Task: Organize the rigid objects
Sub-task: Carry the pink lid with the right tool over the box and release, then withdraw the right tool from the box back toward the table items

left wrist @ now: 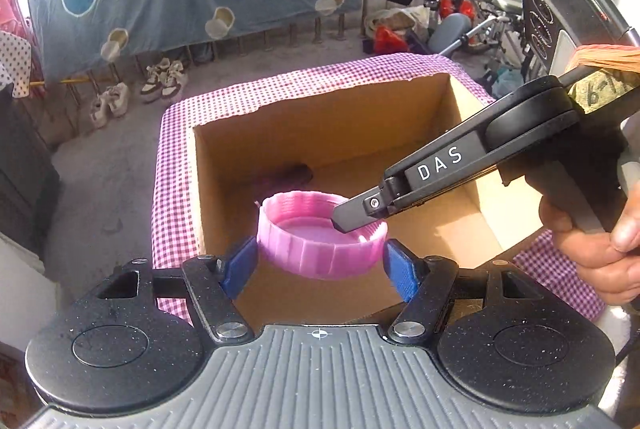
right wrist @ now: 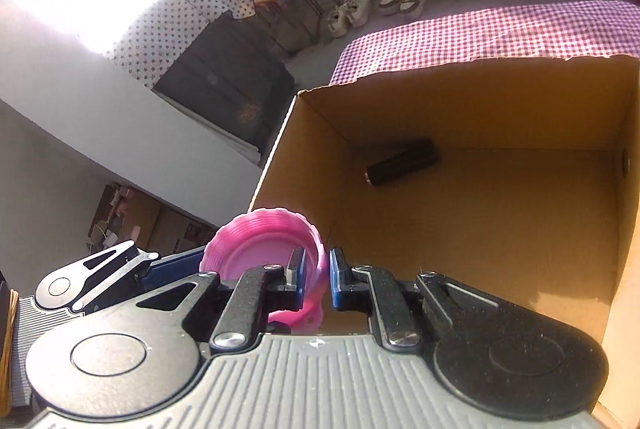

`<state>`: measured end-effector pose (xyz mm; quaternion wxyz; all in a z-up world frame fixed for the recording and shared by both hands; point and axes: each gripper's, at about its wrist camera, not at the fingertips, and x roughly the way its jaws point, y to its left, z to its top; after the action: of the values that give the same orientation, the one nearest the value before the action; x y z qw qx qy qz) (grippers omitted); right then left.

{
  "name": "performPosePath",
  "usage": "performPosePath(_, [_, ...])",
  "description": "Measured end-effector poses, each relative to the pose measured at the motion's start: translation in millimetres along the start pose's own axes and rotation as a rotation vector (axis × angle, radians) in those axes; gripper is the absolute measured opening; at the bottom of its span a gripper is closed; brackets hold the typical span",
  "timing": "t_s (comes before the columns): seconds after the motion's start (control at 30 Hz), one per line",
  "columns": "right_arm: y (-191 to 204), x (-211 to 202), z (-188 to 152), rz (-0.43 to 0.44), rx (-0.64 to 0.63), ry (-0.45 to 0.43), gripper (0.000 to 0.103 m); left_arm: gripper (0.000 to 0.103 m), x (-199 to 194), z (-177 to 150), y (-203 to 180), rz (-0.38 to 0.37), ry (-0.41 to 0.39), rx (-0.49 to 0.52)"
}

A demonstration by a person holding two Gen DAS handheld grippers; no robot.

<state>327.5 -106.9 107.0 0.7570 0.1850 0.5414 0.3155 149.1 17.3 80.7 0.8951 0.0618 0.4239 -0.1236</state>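
**Pink lid held by both grippers over the open box**

Over the near edge of an open brown cardboard box (left wrist: 328, 149), in the left wrist view, a round ribbed pink plastic lid (left wrist: 320, 241) is seen hollow side up, clamped by its outer wall between the two blue pads of the left gripper (left wrist: 320, 261). The jaws are set moderately wide, one pad pressed on each side of the lid. From the right, the black right gripper (left wrist: 344, 217) is reached in at a slant, its tips placed on the lid's far right rim. A hand (left wrist: 596, 249) is seen on that gripper's handle. The box is stood on a purple-and-white checked cloth (left wrist: 176, 189).

In the right wrist view, the right gripper (right wrist: 318, 277) is shown almost fully closed, the rim of the pink lid (right wrist: 256, 253) pinched between its blue pads: one pad inside the hollow, the other outside the wall. The left gripper (right wrist: 180, 261) is seen at the lid's left side. Beyond, inside the cardboard box (right wrist: 480, 229), a dark cylinder (right wrist: 402, 167) is laid on its side near the far wall. The checked cloth (right wrist: 480, 33) is visible behind the box.
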Motion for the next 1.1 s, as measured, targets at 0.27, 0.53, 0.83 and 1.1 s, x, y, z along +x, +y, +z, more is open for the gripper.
performPosePath(0.27, [-18.9, 65.0, 9.6, -0.041, 0.037, 0.147, 0.011, 0.069, 5.6, -5.4, 17.0, 0.034, 0.001, -0.014])
performPosePath(0.53, [-15.9, 67.6, 8.1, 0.002, 0.055, 0.157, 0.010, 0.069, -4.1, -2.1, 22.2, 0.038, -0.022, -0.024])
performPosePath(0.83, [-25.6, -37.3, -24.8, 0.126, 0.082, -0.037, 0.012, 0.070, -38.8, -9.2, 11.2, -0.025, -0.096, -0.047])
performPosePath(1.1, [-45.7, -143.2, -134.9, 0.106, 0.052, -0.270, 0.013, 0.074, -57.2, -34.9, -32.0, -0.158, -0.127, 0.004])
